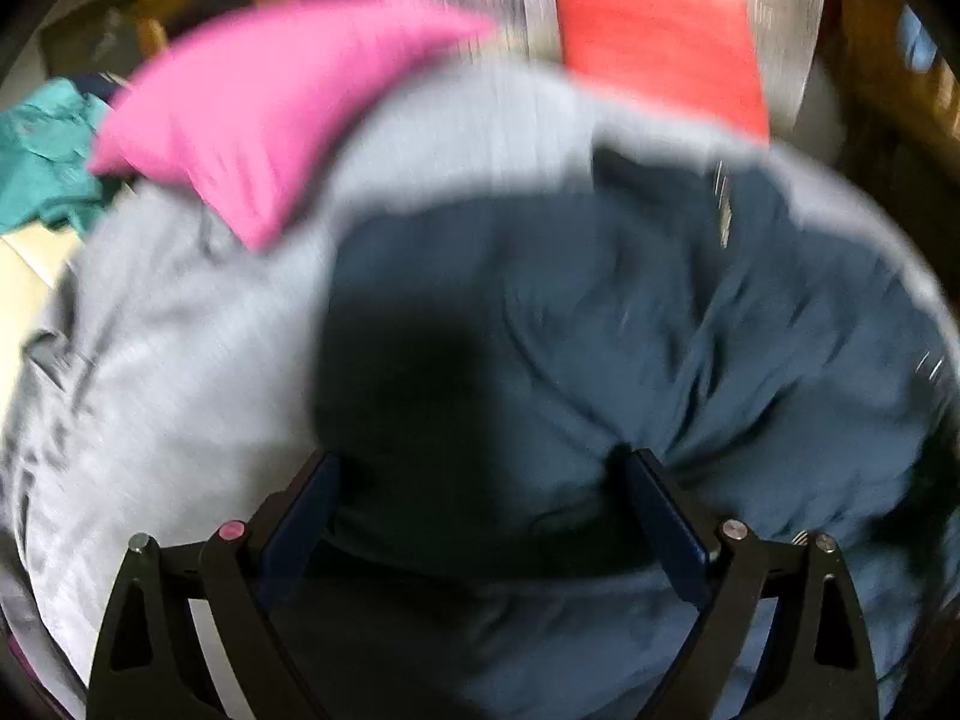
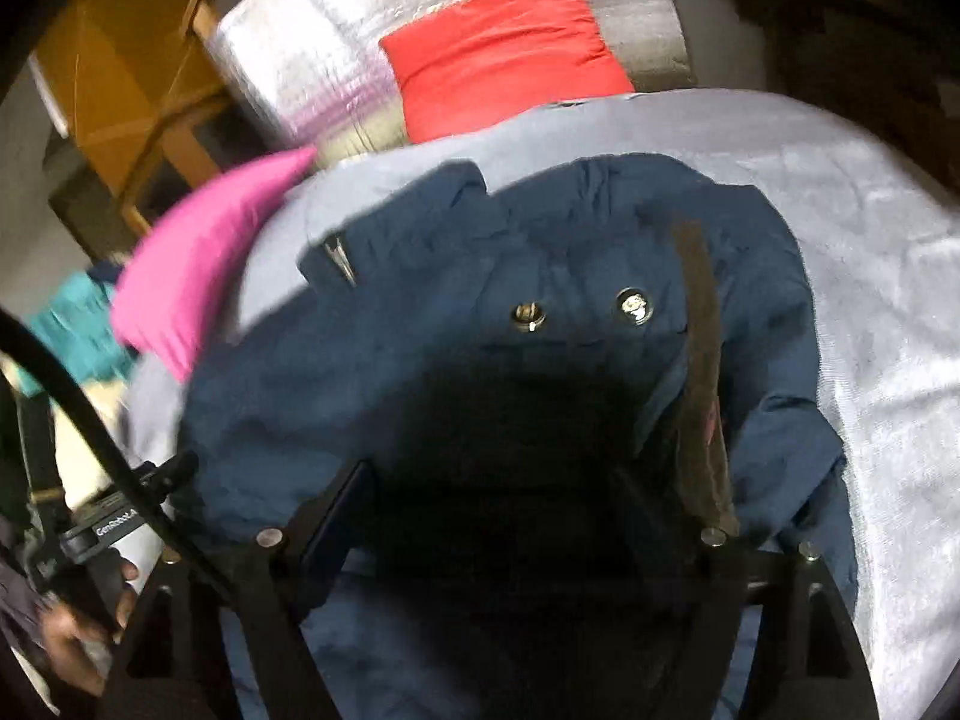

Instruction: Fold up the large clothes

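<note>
The dark blue jacket [image 2: 456, 324] lies crumpled on the grey sheet [image 2: 870, 276] of the bed. My left jaws [image 1: 480, 480] point down at the jacket, spread wide, with blue cloth bunched between them. My right jaws [image 2: 498, 498] lean over the jacket too, wide apart, pressed into the cloth. A pink pillow [image 1: 252, 108] and a red pillow [image 2: 504, 54] sit behind the jacket.

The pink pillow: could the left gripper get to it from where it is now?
Probably yes. The pink pillow lies up and to the left on the grey bedcover, with only open cover between. But the left gripper, jaws apart, is pressed into the navy garment and would have to lift clear first.
</note>
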`<state>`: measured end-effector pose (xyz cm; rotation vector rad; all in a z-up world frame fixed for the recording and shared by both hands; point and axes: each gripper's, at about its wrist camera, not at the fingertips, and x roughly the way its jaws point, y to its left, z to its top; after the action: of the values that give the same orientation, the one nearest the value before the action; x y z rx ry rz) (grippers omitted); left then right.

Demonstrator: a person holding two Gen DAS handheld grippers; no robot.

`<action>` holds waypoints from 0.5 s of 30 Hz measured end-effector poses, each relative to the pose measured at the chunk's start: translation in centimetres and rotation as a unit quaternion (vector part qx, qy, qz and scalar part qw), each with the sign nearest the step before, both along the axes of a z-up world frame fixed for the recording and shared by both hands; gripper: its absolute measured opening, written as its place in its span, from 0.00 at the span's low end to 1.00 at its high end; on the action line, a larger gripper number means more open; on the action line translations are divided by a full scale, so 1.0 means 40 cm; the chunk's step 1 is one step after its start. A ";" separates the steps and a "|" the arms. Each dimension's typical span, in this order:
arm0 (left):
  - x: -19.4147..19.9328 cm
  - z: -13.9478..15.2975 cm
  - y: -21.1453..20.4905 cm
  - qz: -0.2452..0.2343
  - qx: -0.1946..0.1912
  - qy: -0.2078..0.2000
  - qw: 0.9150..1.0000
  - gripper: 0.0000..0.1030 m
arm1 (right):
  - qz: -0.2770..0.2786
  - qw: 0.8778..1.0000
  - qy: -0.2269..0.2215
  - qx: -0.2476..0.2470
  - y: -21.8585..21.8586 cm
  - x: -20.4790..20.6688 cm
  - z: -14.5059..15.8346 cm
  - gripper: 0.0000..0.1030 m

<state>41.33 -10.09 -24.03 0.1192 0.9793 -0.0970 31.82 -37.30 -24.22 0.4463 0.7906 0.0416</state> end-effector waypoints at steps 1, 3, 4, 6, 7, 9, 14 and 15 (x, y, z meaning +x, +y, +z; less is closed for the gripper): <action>0.001 -0.012 -0.002 0.004 -0.001 -0.004 1.000 0.95 | 0.006 1.000 0.000 -0.021 0.013 0.003 0.002 0.81; 0.005 -0.015 -0.001 0.010 0.001 -0.007 1.000 0.98 | 0.008 0.999 0.010 -0.033 0.020 0.008 0.001 0.81; 0.005 -0.018 0.003 0.010 -0.002 -0.004 1.000 0.98 | 0.005 1.000 0.014 -0.028 0.016 0.008 0.000 0.81; 0.010 -0.025 0.009 0.014 -0.013 -0.001 1.000 1.00 | 0.002 1.000 0.018 -0.019 0.009 0.010 -0.004 0.81; 0.009 -0.028 0.011 0.014 -0.015 -0.002 1.000 1.00 | 0.000 1.000 0.020 -0.013 0.005 0.011 -0.005 0.81; 0.009 -0.032 0.010 0.013 -0.011 -0.007 1.000 1.00 | -0.001 1.000 0.024 -0.006 0.004 0.009 -0.005 0.81; 0.017 -0.024 0.002 0.012 0.005 0.011 1.000 1.00 | -0.022 0.999 -0.009 0.022 -0.011 -0.025 0.036 0.80; 0.013 -0.009 0.002 0.013 0.003 0.008 1.000 1.00 | -0.025 0.999 -0.021 0.016 -0.007 -0.028 0.050 0.77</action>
<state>41.86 -10.02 -24.39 0.1118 0.9962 -0.0700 30.70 -37.56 -22.23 0.4933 0.7383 0.0163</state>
